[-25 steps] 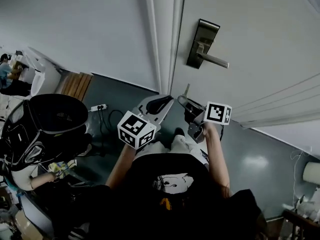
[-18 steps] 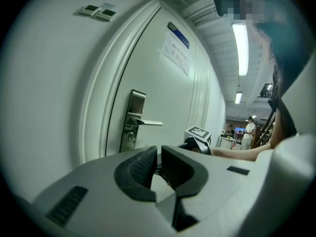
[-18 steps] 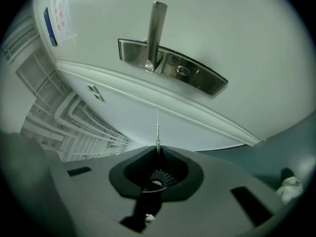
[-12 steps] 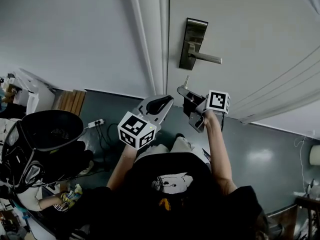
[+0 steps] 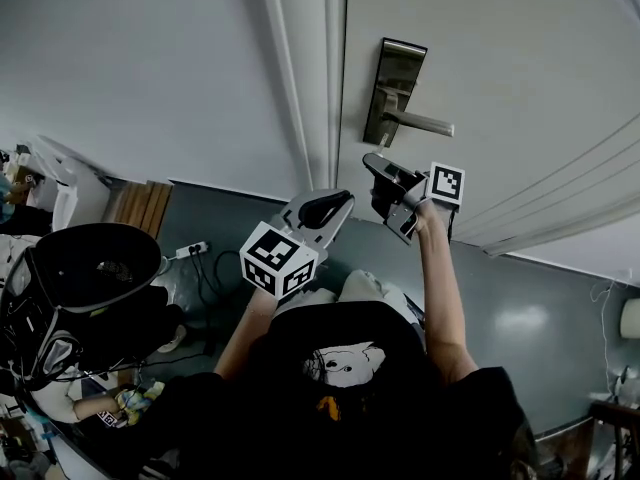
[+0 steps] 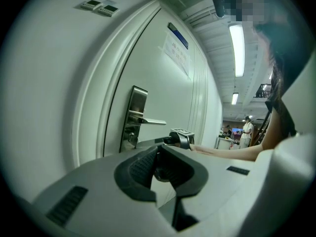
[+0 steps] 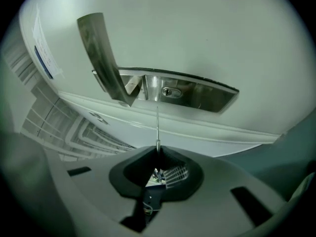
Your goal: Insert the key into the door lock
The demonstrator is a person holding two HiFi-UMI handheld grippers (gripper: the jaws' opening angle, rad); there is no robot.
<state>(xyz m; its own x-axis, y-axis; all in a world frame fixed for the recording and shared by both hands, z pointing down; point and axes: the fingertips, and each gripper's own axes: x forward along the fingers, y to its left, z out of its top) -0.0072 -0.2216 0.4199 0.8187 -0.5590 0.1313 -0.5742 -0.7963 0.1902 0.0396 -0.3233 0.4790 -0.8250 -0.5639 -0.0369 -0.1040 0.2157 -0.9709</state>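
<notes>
The metal lock plate (image 5: 393, 86) with its lever handle (image 5: 425, 124) is on the white door. My right gripper (image 5: 373, 162) is just below the plate, shut on the key. In the right gripper view the key (image 7: 157, 125) shows as a thin edge-on blade; its tip stops a little short of the keyhole (image 7: 168, 91) in the lock plate (image 7: 202, 97), with the lever handle (image 7: 104, 51) above left. The left gripper view shows the key (image 6: 148, 141) pointing at the plate's lower end (image 6: 131, 138). My left gripper (image 5: 337, 201) hangs lower left, shut and empty.
The white door frame (image 5: 310, 78) and a grey wall lie left of the lock. A black bag (image 5: 85, 278) and a power strip (image 5: 194, 249) are on the dark floor at left. A paper notice (image 6: 177, 53) is stuck higher on the door.
My right gripper has moved up and closer to the lock plate with the key. The left gripper has stayed low beside it.
</notes>
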